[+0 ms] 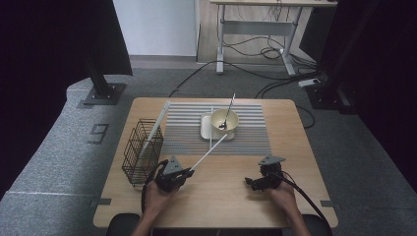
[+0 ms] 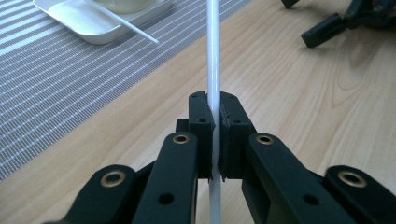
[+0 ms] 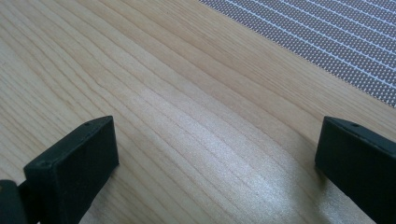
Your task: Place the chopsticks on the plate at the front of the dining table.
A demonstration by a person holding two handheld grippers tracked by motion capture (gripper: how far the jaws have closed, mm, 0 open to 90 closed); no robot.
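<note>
A thin white stick lies slantwise just below the middle of the high view, its lower end clamped in the left gripper and its upper end reaching toward the white tray. In the left gripper view the same white stick runs straight up the centre of the frame, pinched between the two black pads, which press on it from both sides.

The left gripper sits low and left of centre in the high view, over bare wood of the tabletop. Up and to the right of the stick's tip, the tray rests on a grey striped mat and carries a cream bowl with a spoon leaning in it. A second white stick lies across the tray. At the left of the frame stands a black wire basket with a long white rod leaning out of it.

The right gripper is at lower right of centre, well apart from the stick. In the right gripper view its jaws stand wide, with bare wood between them and the mat's corner at upper right.
</note>
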